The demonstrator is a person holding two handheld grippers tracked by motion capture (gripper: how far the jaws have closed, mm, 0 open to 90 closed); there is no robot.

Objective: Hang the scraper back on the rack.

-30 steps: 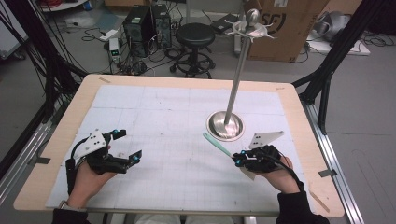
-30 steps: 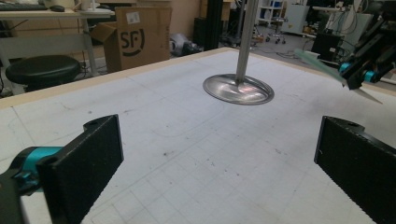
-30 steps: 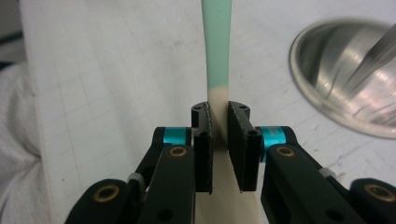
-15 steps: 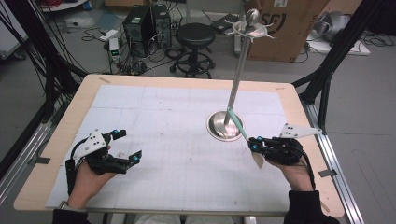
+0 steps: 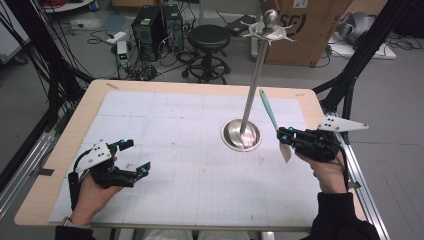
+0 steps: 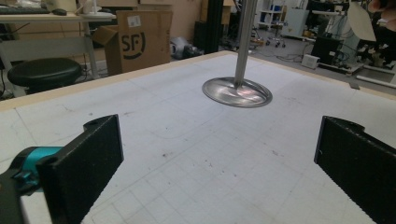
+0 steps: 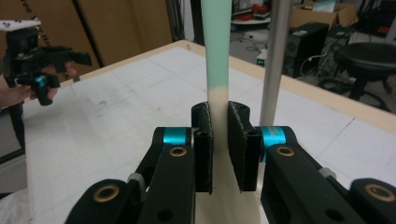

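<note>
The right tool clamps a spatula, handle slanting toward 11 o'clock, the stand at its 10 o'clock. The left tool gapes, idle. Right gripper view: the pole at the spatula's 3 o'clock.

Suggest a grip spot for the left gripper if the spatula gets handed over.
Probably the green handle, just above the right gripper. The spatula stands nearly upright, cream blade down, the right jaws shut on its cream neck, so only the handle is bare. The left gripper, open, could come in level from the left, jaws across the flat faces, clear of the stand.
</note>
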